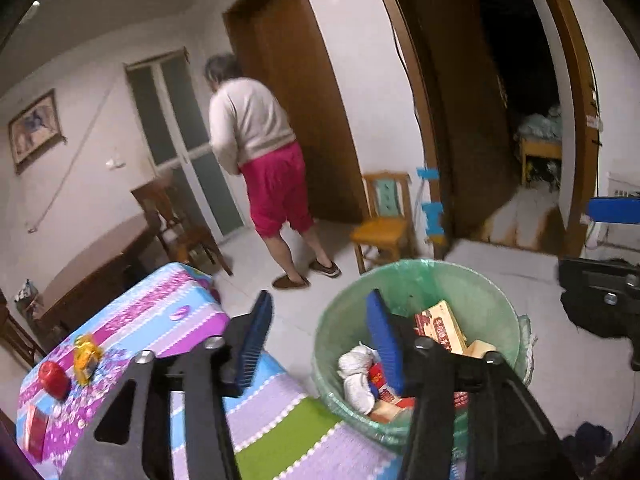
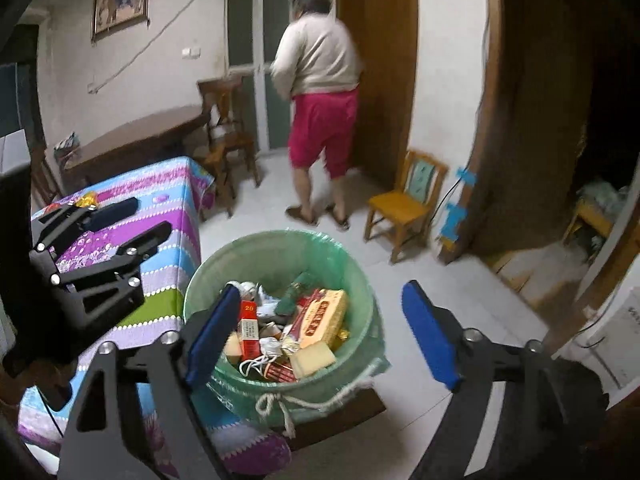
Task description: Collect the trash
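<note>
Nearby, both jaws gape empty over the lined bin; a person stands beyond.

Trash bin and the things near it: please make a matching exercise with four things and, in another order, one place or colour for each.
Things:
1. trash bin
2. red apple
3. small wooden chair
4. framed picture

Places or colours:
A. hangs on the wall
B. lies on the striped tablecloth
C. lined with a green bag, boxes and crumpled tissue inside
D. stands on the floor against the wall, beside the brown door

Pairs: 1-C, 2-B, 3-D, 4-A
</note>
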The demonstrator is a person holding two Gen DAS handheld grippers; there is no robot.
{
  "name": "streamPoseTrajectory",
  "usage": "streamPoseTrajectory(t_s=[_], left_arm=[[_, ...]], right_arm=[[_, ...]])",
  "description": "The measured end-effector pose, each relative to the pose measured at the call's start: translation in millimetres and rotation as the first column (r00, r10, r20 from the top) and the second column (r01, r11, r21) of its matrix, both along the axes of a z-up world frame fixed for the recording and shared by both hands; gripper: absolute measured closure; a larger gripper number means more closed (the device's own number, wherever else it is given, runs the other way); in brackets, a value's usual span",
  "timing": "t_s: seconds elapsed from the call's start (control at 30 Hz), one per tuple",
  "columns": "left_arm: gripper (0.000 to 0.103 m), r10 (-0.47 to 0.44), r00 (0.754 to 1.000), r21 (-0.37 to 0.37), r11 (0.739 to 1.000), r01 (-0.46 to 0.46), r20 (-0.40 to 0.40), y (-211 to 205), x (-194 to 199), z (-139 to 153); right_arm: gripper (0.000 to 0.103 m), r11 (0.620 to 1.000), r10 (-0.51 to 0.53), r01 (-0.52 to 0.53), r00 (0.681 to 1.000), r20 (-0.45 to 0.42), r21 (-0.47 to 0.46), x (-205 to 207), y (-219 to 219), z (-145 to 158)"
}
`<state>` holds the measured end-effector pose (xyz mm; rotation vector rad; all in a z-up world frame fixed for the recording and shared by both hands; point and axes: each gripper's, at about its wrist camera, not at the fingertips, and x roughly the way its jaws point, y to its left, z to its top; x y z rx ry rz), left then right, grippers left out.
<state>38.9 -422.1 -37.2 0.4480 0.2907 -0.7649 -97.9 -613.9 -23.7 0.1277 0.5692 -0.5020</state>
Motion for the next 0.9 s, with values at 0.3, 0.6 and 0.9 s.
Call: streamPoseTrajectory(t_s=[0.3, 0.6, 0.9], left_arm=[[0.029, 0.0, 0.998, -0.051, 0.999, 0.003, 0.062, 57.9, -53.6, -5.8], [0.005, -0.041, 0.999, -0.078, 0.996, 0.043, 0.031, 102.9, -89.7, -17.9], [0.005, -0.091, 0.996, -0.076, 0.993, 0.089, -0.024, 128.1, -100.9, -32.0]], right_arm=[[0.006, 0.991, -0.098, 0.1, 0.995, 0.025, -0.083, -47.1, 49.9, -16.9], [0.006, 0.984, -0.148, 0.149, 0.989, 0.019, -0.097, -60.0, 85.5, -45.3], [0.006, 0.98, -0.193, 0.197, 0.977, 0.089, -0.034, -93.1, 82.9, -61.0]])
